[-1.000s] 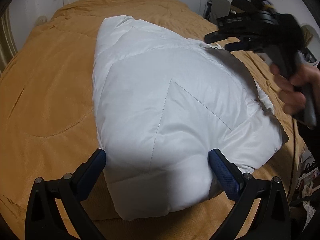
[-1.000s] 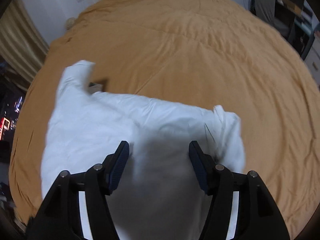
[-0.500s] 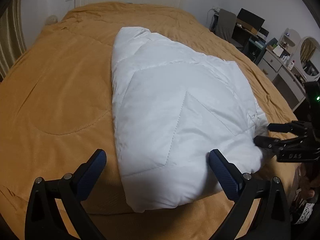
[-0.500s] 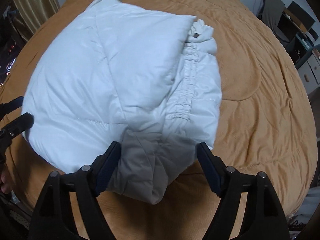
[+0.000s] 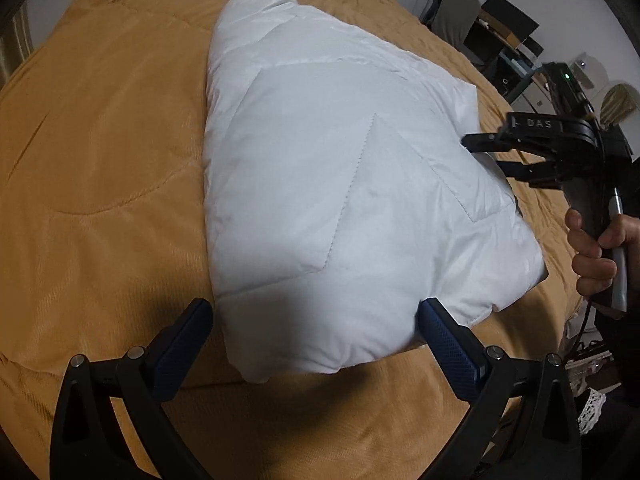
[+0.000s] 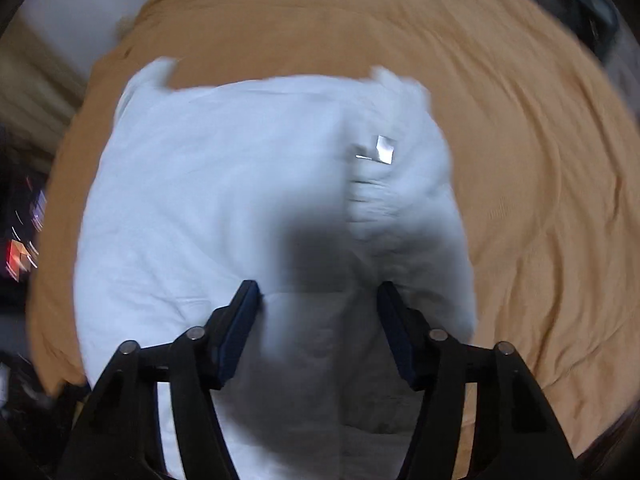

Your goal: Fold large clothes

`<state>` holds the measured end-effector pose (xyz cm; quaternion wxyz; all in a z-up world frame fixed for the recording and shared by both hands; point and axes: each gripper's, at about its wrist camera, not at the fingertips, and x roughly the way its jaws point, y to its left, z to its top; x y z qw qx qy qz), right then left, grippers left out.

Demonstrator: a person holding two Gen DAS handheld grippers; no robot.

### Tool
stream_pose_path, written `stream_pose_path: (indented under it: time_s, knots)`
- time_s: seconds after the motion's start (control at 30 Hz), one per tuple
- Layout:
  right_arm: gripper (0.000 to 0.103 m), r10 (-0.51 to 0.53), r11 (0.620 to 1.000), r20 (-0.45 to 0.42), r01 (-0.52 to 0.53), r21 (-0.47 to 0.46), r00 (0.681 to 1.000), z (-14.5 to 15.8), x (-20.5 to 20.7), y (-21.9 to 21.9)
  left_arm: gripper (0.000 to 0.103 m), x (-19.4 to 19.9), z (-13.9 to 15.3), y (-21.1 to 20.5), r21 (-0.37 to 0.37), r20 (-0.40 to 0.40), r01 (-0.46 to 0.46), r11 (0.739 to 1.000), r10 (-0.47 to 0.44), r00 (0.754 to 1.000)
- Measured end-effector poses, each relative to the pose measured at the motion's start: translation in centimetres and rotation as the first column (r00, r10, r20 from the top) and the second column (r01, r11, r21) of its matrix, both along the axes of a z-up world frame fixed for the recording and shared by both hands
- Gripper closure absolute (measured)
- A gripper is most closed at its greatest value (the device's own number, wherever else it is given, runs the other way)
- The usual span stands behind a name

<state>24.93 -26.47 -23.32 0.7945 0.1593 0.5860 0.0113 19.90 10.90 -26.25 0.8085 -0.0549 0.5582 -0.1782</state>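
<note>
A white quilted puffer jacket lies folded into a bulky bundle on the orange bedspread. My left gripper is open, its blue-padded fingers either side of the bundle's near end, holding nothing. My right gripper shows in the left wrist view at the bundle's right edge, fingers apart, held by a hand. In the blurred right wrist view the right gripper is open over the jacket, near its gathered elastic hem.
The orange bedspread covers a wide bed around the jacket. A desk with a chair and monitors stands beyond the bed's right side. A curtain hangs at the far left.
The right gripper has risen from the bundle's low right corner to its upper right edge and now points across the jacket. The left gripper has moved closer to the bundle's near end.
</note>
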Motion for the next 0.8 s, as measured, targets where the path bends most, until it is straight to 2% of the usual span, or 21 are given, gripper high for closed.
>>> stream_pose_path:
  time_s: [0.03,0.1,0.17,0.2,0.23,0.27,0.37,0.47,0.57,0.67,0.73,0.8]
  knots:
    - [0.042,-0.049,0.999,-0.029,0.049,0.018,0.998,0.1,-0.4,-1.6,0.0,0.1,0.4,-0.1,0.031,-0.011,0.003,1.0,-0.003,1.0]
    - [0.042,-0.143,0.974,-0.038,0.134,-0.182,0.989,2.1,-1.6,-3.7,0.001,0.5,1.5,-0.2,0.108,-0.023,-0.002,0.994,0.005,1.0]
    - [0.041,-0.162,0.949,-0.001,0.156,-0.273,0.987,5.2,-2.9,-4.9,0.001,0.5,3.6,0.2,0.159,-0.019,-0.031,0.987,0.034,0.999]
    - [0.04,-0.166,0.947,0.001,0.159,-0.28,0.986,6.6,-3.5,-5.1,0.001,0.5,4.8,0.4,0.171,-0.014,-0.046,0.984,0.049,0.999]
    - [0.031,-0.17,0.945,-0.02,0.157,-0.286,0.985,8.2,-4.1,-5.0,0.001,0.5,6.5,0.7,0.19,-0.007,-0.066,0.98,0.069,0.998]
    - [0.018,-0.175,0.943,-0.056,0.151,-0.296,0.983,9.4,-4.7,-4.8,0.001,0.3,7.8,0.8,0.202,-0.001,-0.082,0.976,0.084,0.996]
    - [0.012,-0.133,0.948,-0.124,0.089,-0.307,0.983,12.9,-6.6,-2.5,0.001,0.1,12.9,1.0,0.225,0.014,-0.136,0.965,0.137,0.991]
    - [0.005,-0.007,0.949,-0.175,-0.048,-0.31,0.985,15.7,-8.9,1.1,0.001,-0.5,18.1,1.1,0.198,-0.004,-0.185,0.963,0.189,0.982]
    - [0.001,0.091,0.95,-0.185,-0.141,-0.279,0.979,18.9,-12.7,4.3,0.001,-1.8,23.6,0.3,0.117,0.005,-0.214,0.97,0.215,0.977]
    - [0.0,0.185,0.947,-0.154,-0.218,-0.238,0.971,21.9,-15.8,6.1,0.001,-4.5,29.1,0.1,0.071,0.084,-0.234,0.97,0.228,0.97]
    - [0.0,0.22,0.938,-0.103,-0.24,-0.251,0.97,24.2,-17.6,6.8,0.001,-6.2,32.3,0.0,0.045,0.141,-0.269,0.962,0.261,0.955]
    - [0.0,0.231,0.932,-0.052,-0.236,-0.277,0.972,25.5,-19.0,7.3,0.001,-8.0,34.0,0.4,0.01,0.186,-0.315,0.949,0.308,0.933]
